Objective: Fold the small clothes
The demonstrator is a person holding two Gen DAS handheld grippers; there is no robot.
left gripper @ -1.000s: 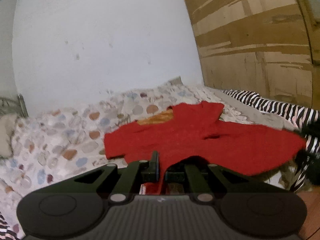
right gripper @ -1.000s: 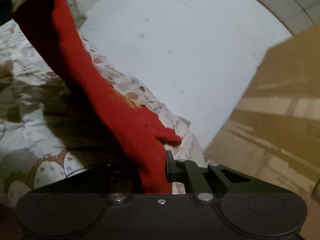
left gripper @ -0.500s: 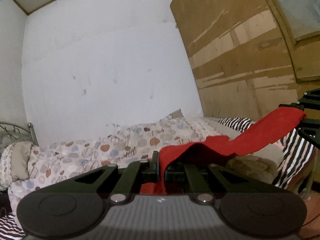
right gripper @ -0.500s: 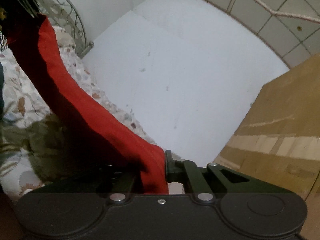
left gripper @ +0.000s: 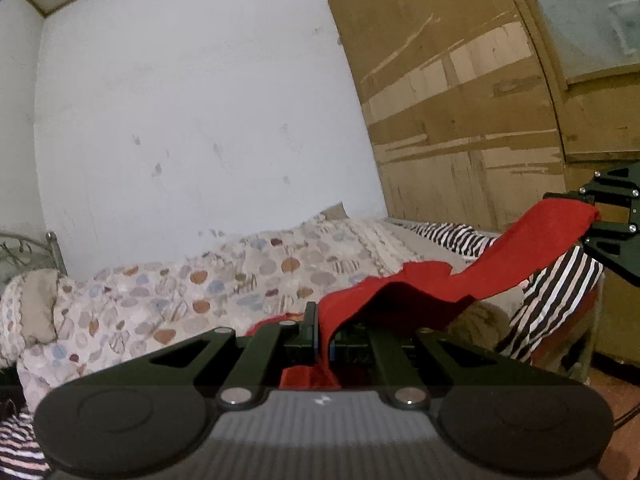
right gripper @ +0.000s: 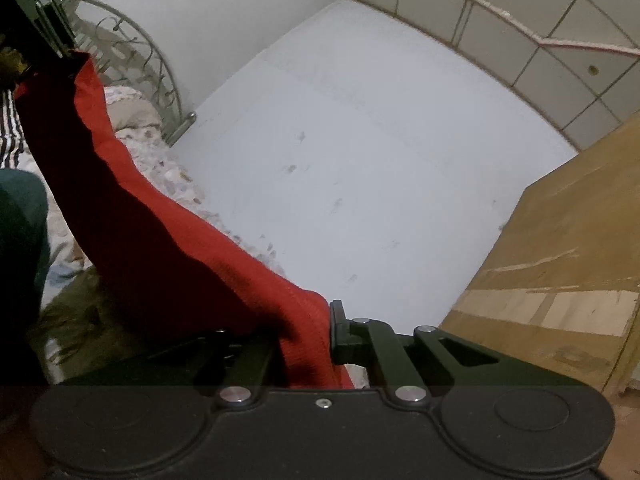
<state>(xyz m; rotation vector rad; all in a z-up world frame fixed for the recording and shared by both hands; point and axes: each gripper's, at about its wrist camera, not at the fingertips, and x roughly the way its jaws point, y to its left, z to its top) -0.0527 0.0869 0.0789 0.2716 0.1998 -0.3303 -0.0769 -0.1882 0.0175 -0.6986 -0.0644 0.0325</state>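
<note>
Garment [left gripper: 512, 256] of red knit cloth hangs stretched in the air between the two grippers, above the bed [left gripper: 168, 304]. The left gripper [left gripper: 322, 330] has its jaws closed narrowly on one edge of the cloth, which rises out from between the fingers, humps up just ahead of them and then runs off to that gripper's right and upward. There the right gripper [left gripper: 600, 216] shows at the far right of the left wrist view, level with the striped fabric [left gripper: 560, 280] and higher than the left one, its black fingers pinching the other end of the garment. In the right wrist view the same cloth [right gripper: 160, 248] is clamped between the right gripper's [right gripper: 316, 332] fingers, one finger [right gripper: 340, 332] visible pressed against the fabric and the other hidden behind it; from there the cloth climbs as a broad band to the upper left, where the left gripper [right gripper: 48, 36] holds its top corner. The right gripper is tilted up toward the white wall [right gripper: 360, 152] and tiled ceiling [right gripper: 520, 12], with the brown wardrobe [right gripper: 568, 240] to its right. Ahead of the left gripper lies the bed with a pebble-patterned cover, a pillow [left gripper: 38, 304] and metal headboard [left gripper: 32, 248] to its left, and the wardrobe [left gripper: 460, 100] ahead and to the right. No container appears in either view.
</note>
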